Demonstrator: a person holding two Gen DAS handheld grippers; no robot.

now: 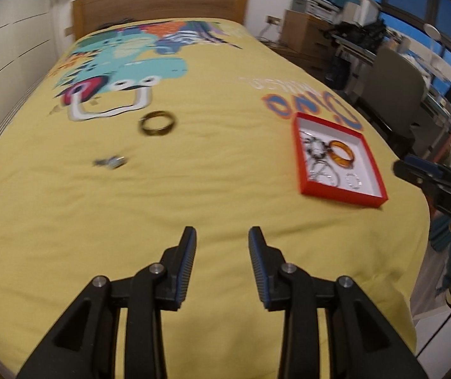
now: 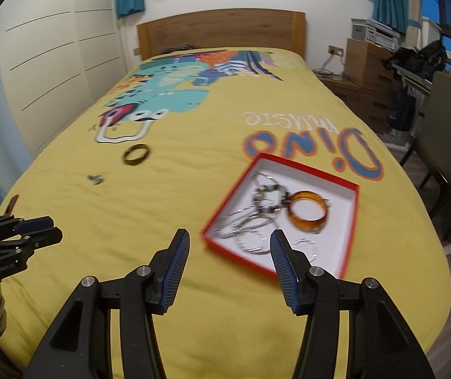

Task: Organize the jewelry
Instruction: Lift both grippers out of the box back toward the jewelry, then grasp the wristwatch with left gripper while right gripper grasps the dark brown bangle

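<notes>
Bed [image 1: 225, 189], yellow cover with dinosaur print, fills both views; wooden headboard [image 2: 222, 31] at 12 o'clock.

Left gripper [image 1: 222, 237] angled down over the cover's near end, well above the cloth. Jaws apart, released, gap bare: only yellow cover shows between the pads. Touches nothing. In the right wrist view it sits at 9 o'clock [image 2: 43, 229], fingers pointing toward 3 o'clock.

Right gripper [image 2: 230, 240] also tilted down, hovering over the near corner of the box. Jaws apart, wider than the left's, nothing gripped. Its right finger [image 2: 283, 262] overlaps the box edge in the picture; contact cannot be told. In the left wrist view its tip shows at 3 o'clock [image 1: 415, 170], off the bed's right edge.

Box [image 2: 350, 221], red outside and white inside, open, lies flat on the cover by the blue "Dino" lettering: at 2 o'clock from the left gripper, at 1 o'clock from the right.

In the box: amber bangle [image 2: 308, 210] toward the far right; dark beaded bracelet [image 2: 271, 199] touching its left side; silver rings and chain [image 2: 250, 237] tangled at the near side, blurred.

Loose on the cover: dark bangle [image 1: 158, 123] at 11 o'clock from the left gripper, just below the print. Small metal piece [image 1: 111, 161] at 10 o'clock, nearer; too blurred to name.
</notes>
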